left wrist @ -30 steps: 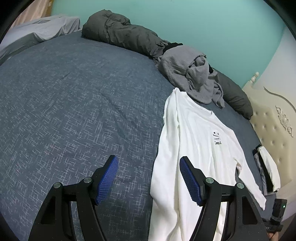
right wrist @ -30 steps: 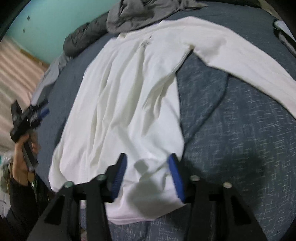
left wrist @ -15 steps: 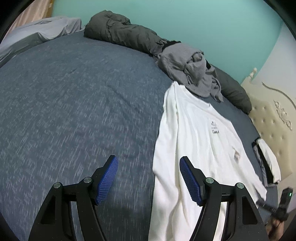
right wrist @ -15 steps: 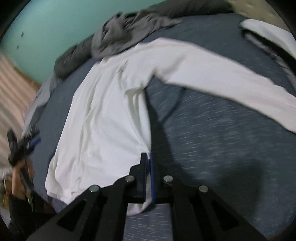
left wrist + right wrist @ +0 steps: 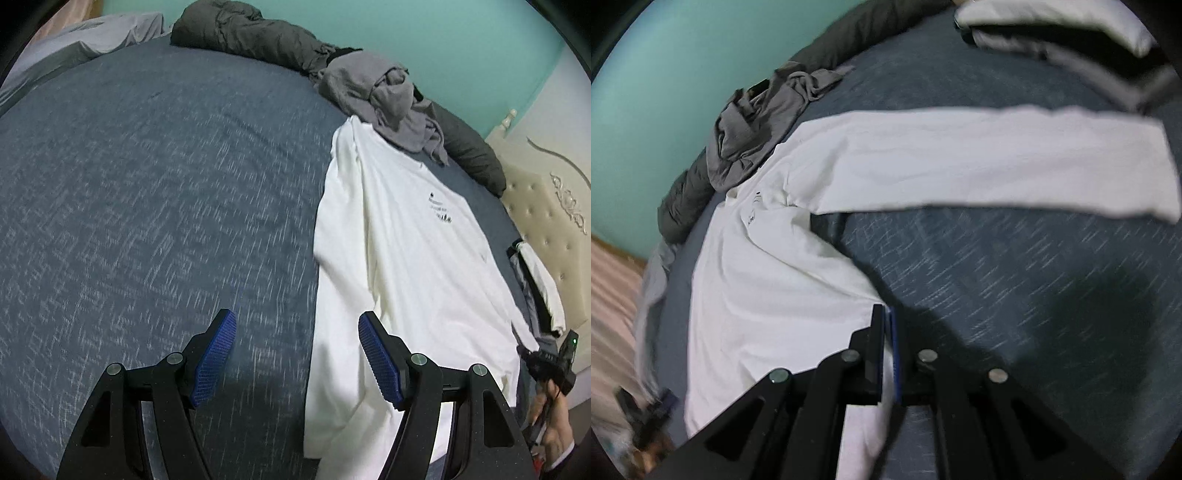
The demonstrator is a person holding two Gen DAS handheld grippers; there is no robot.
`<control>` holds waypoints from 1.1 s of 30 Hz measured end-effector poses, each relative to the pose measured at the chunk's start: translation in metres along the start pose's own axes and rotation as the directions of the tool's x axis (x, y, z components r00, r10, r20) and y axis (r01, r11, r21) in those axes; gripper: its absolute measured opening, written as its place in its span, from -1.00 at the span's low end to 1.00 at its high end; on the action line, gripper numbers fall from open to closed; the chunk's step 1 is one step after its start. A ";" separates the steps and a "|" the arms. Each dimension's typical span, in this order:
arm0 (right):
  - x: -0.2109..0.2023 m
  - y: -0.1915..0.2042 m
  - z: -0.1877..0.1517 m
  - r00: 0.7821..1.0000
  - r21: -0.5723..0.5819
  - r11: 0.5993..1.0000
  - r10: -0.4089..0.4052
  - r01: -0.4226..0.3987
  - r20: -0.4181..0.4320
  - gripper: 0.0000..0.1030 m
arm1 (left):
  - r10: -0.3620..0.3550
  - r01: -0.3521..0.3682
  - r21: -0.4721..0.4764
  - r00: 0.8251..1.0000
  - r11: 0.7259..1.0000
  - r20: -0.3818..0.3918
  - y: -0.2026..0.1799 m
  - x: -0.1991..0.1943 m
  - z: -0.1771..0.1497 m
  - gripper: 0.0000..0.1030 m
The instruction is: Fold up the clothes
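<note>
- Now our right gripper (image 5: 886, 347) has its jaws pinched together on the bottom corner of the white shirt (image 5: 768, 288), white cloth showing between the blue pads.
- Our left gripper (image 5: 297, 354) hangs with its jaws spread wide and nothing between them; the left pad (image 5: 216, 360) is over bare bed cover, the right pad (image 5: 380, 360) over the shirt's near side edge.
- We see the shirt lying flat, front up, on the dark blue bed (image 5: 147, 184), its hem at the near edge and its collar toward the far side; a small black print sits on the chest.
- From the right wrist view, one long sleeve (image 5: 997, 162) stretches straight out across the bed cover, away from the body of the shirt.
- At the shirt's collar a crumpled grey garment (image 5: 384, 99) touches and partly overlaps it.
- Beyond that, a dark rolled quilt (image 5: 251, 37) runs along the far edge of the bed against the teal wall (image 5: 461, 44).
- Near the padded headboard (image 5: 546, 221), folded black-and-white clothes (image 5: 535, 284) lie at the bed's edge.
- At the right rim of the left wrist view, we glimpse our hand (image 5: 554, 424) on the other gripper's handle.
</note>
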State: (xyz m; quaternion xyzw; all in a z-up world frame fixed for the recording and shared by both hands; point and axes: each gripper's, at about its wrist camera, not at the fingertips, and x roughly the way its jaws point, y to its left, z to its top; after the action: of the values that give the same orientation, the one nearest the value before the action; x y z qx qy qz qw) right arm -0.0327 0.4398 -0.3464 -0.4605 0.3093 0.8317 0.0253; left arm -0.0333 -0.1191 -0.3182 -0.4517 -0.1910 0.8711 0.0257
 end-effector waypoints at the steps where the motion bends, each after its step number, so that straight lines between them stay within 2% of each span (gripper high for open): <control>1: 0.000 0.001 -0.002 1.000 0.010 1.000 -0.004 0.004 0.006 -0.80 | 0.003 -0.003 0.003 1.000 1.000 -0.008 0.000 0.002 -0.002 0.41; 2: -0.005 0.004 -0.005 0.999 0.005 1.000 -0.016 0.015 0.032 -0.72 | 0.006 -0.006 0.006 1.000 1.000 -0.016 0.000 0.004 -0.004 0.41; 4: -0.016 0.010 -0.011 0.995 0.001 1.000 -0.008 0.008 0.095 -0.25 | 0.012 -0.011 0.012 0.999 1.000 -0.033 -0.001 0.010 -0.006 0.41; 6: -0.030 0.014 -0.019 0.984 0.006 1.000 0.026 -0.028 0.174 -0.16 | 0.013 -0.011 0.018 0.998 1.000 -0.058 -0.002 0.018 -0.010 0.41; 8: -0.037 0.017 -0.025 0.973 0.002 0.997 0.074 -0.076 0.219 -0.15 | 0.014 -0.012 0.034 0.996 0.999 -0.084 -0.006 0.026 -0.014 0.41; 11: -0.038 0.021 -0.031 0.964 -0.017 0.994 0.106 -0.105 0.242 -0.15 | 0.027 -0.018 0.076 0.993 0.997 -0.119 -0.013 0.035 -0.020 0.36; 13: -0.036 0.024 -0.033 0.963 -0.035 0.993 0.115 -0.110 0.244 -0.12 | 0.045 -0.031 0.102 0.990 0.994 -0.133 -0.016 0.038 -0.023 0.15; 15: -0.031 0.027 -0.035 0.967 -0.055 0.994 0.108 -0.098 0.231 -0.12 | 0.069 -0.051 0.127 0.987 0.991 -0.142 -0.020 0.041 -0.026 -0.17; 18: -0.026 0.029 -0.036 0.967 -0.062 0.995 0.096 -0.084 0.234 -0.12 | 0.061 -0.040 0.141 0.986 0.989 -0.153 -0.023 0.041 -0.028 -0.52; 19: -0.026 0.029 -0.036 0.966 -0.062 0.994 0.099 -0.086 0.239 -0.12 | 0.057 -0.034 0.145 0.986 0.989 -0.156 -0.024 0.041 -0.028 -0.57; 25: -0.026 0.028 -0.032 0.959 -0.059 0.994 0.109 -0.097 0.262 -0.12 | 0.028 0.001 0.167 0.984 0.986 -0.177 -0.033 0.035 -0.035 -0.70; 27: -0.026 0.027 -0.032 0.958 -0.055 0.994 0.105 -0.094 0.265 -0.12 | 0.021 0.011 0.170 0.983 0.985 -0.183 -0.034 0.034 -0.036 -0.91; 33: -0.025 0.023 -0.032 0.958 -0.032 0.996 0.093 -0.088 0.271 -0.12 | 0.020 0.014 0.189 0.984 0.982 -0.177 -0.034 0.028 -0.036 -0.95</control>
State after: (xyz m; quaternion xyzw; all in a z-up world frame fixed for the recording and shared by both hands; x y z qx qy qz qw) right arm -0.0018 0.4099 -0.3279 -0.3273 0.3153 0.8904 0.0251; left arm -0.0250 -0.0701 -0.3463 -0.5237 -0.1036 0.8413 0.0843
